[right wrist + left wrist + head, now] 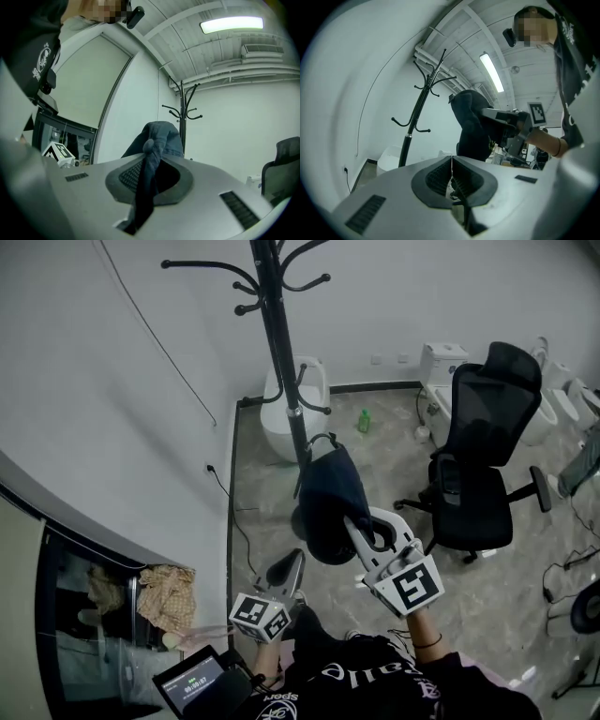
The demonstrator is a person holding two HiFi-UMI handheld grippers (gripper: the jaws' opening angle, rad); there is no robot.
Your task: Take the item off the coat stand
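A black coat stand (277,343) rises by the white wall, its hooks bare; it also shows as the coat stand (415,119) and the coat stand (183,122). A dark blue cloth bag (328,507) hangs clear of the stand, pinched in my right gripper (354,524). In the right gripper view the bag's fabric (149,164) runs between the shut jaws of the right gripper (146,180). My left gripper (287,570) sits lower left of the bag, apart from it, jaws shut on nothing. The left gripper view shows the left gripper (451,177) and the bag (471,126) held aloft.
A black office chair (478,465) stands right of the bag. White toilets (291,409) line the far wall, with a green bottle (364,421) on the floor. A black cabinet with a cloth (167,594) is at the left. A tablet (192,681) lies near my body.
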